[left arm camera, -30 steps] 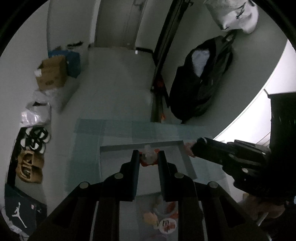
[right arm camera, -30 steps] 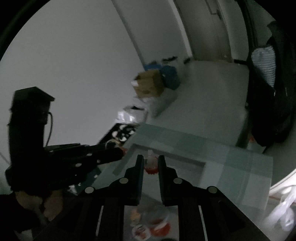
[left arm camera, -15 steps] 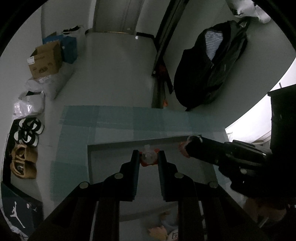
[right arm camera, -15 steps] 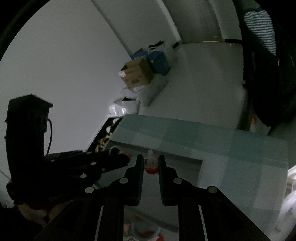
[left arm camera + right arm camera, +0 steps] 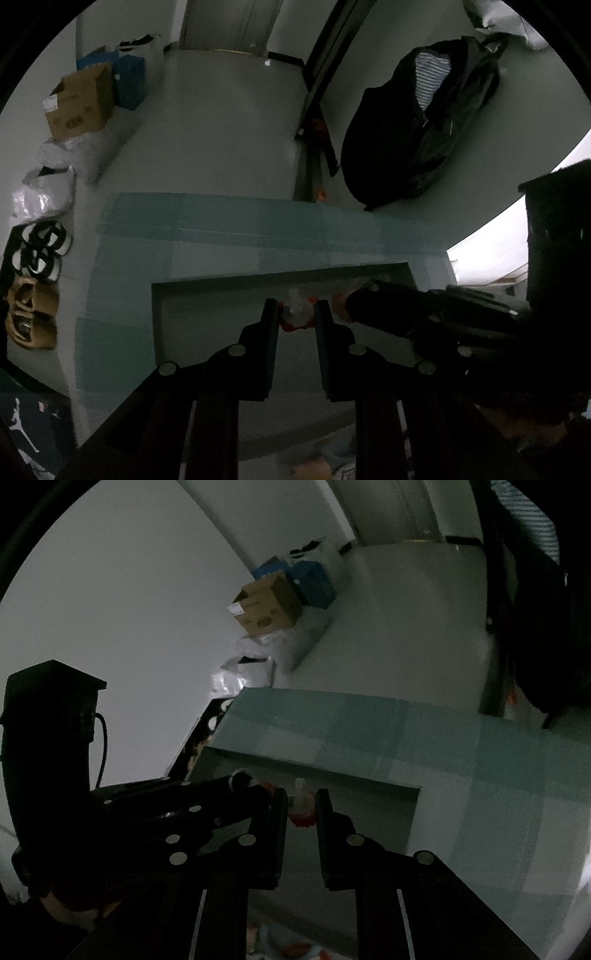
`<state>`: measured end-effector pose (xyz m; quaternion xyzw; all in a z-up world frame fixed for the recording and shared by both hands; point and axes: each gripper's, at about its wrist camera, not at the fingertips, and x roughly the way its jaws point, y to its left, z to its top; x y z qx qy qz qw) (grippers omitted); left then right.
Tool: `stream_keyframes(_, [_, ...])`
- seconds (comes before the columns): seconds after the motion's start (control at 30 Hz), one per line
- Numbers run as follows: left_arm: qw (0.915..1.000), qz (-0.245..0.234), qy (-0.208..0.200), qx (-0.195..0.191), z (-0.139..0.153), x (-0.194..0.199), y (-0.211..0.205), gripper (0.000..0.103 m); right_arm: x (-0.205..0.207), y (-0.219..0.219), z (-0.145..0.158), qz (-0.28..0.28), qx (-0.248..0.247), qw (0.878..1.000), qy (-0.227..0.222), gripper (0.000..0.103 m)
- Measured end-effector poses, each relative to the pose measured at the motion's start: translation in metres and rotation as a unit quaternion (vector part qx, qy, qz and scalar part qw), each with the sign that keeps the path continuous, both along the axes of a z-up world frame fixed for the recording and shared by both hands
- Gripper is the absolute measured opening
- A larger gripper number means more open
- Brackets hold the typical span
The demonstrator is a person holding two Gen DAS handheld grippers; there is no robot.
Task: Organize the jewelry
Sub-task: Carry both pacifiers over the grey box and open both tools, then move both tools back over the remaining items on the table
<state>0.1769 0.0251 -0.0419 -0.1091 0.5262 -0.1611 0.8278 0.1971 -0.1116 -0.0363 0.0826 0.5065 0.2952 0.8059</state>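
My left gripper (image 5: 296,318) and right gripper (image 5: 301,806) each pinch a small red-and-clear jewelry piece (image 5: 295,314), held over the grey tray (image 5: 207,317), likely for sorting.

A home entryway: sandals (image 5: 31,317) by the wall, cardboard box (image 5: 79,103), hung jacket (image 5: 417,125) (dimly lit).

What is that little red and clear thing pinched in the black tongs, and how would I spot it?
Start at the teal checked cloth, then the grey tray lying on it. At the tray's far wall, the left gripper pinches a small piece with a clear top and red base. The right gripper pinches a similar piece; nothing else nearby is red.
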Motion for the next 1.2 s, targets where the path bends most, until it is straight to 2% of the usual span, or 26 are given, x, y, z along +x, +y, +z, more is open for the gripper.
stream_keyframes(0.1, [0.9999, 0.001, 0.011, -0.005, -0.002, 0.002, 0.001, 0.017, 0.0, -0.001, 0.001, -0.006, -0.005, 1.0, -0.002, 0.017])
stream_keyframes(0.2, [0.9999, -0.002, 0.012, -0.01, -0.001, 0.001, 0.002, 0.02, -0.002, -0.004, 0.004, -0.008, -0.006, 1.0, -0.005, 0.023])
stream_keyframes(0.27, [0.9999, -0.001, 0.007, -0.012, 0.002, -0.003, 0.003, 0.04, -0.006, -0.009, 0.01, -0.01, -0.003, 1.0, -0.015, 0.028])
stream_keyframes(0.3, [0.9999, -0.001, -0.002, -0.014, 0.004, -0.006, 0.004, 0.043, -0.007, -0.01, 0.014, -0.012, -0.003, 1.0, -0.022, 0.031])
stream_keyframes(0.47, [0.9992, -0.016, -0.034, -0.016, 0.019, -0.022, 0.004, 0.044, -0.019, -0.027, 0.035, -0.03, 0.009, 0.998, -0.061, 0.051])
stream_keyframes(0.57, [0.9985, -0.019, -0.049, -0.012, 0.024, -0.032, 0.004, 0.044, -0.027, -0.037, 0.044, -0.04, 0.014, 0.996, -0.081, 0.055])
stream_keyframes(0.73, [0.9967, -0.004, -0.08, 0.015, 0.03, -0.051, 0.009, 0.044, -0.043, -0.047, 0.053, -0.047, 0.012, 0.993, -0.108, 0.06])
stream_keyframes(0.83, [0.9953, 0.007, -0.088, 0.039, 0.03, -0.06, 0.011, 0.044, -0.053, -0.052, 0.057, -0.05, 0.014, 0.992, -0.118, 0.069])
stream_keyframes(1.0, [0.9938, 0.025, -0.097, 0.048, 0.032, -0.079, 0.017, 0.044, -0.074, -0.056, 0.061, -0.054, 0.009, 0.991, -0.119, 0.074])
stream_keyframes(1.03, [0.9937, 0.027, -0.098, 0.047, 0.033, -0.084, 0.018, 0.045, -0.08, -0.056, 0.064, -0.051, 0.012, 0.991, -0.121, 0.079])
stream_keyframes(1.07, [0.9939, 0.028, -0.097, 0.045, 0.033, -0.087, 0.018, 0.051, -0.087, -0.057, 0.068, -0.05, 0.014, 0.99, -0.129, 0.085])
stream_keyframes(1.13, [0.9937, 0.027, -0.095, 0.053, 0.035, -0.094, 0.016, 0.059, -0.102, -0.057, 0.075, -0.05, 0.017, 0.987, -0.152, 0.09])
stream_keyframes(1.2, [0.9917, 0.033, -0.106, 0.064, 0.04, -0.105, 0.017, 0.06, -0.111, -0.056, 0.077, -0.05, 0.016, 0.986, -0.161, 0.092])
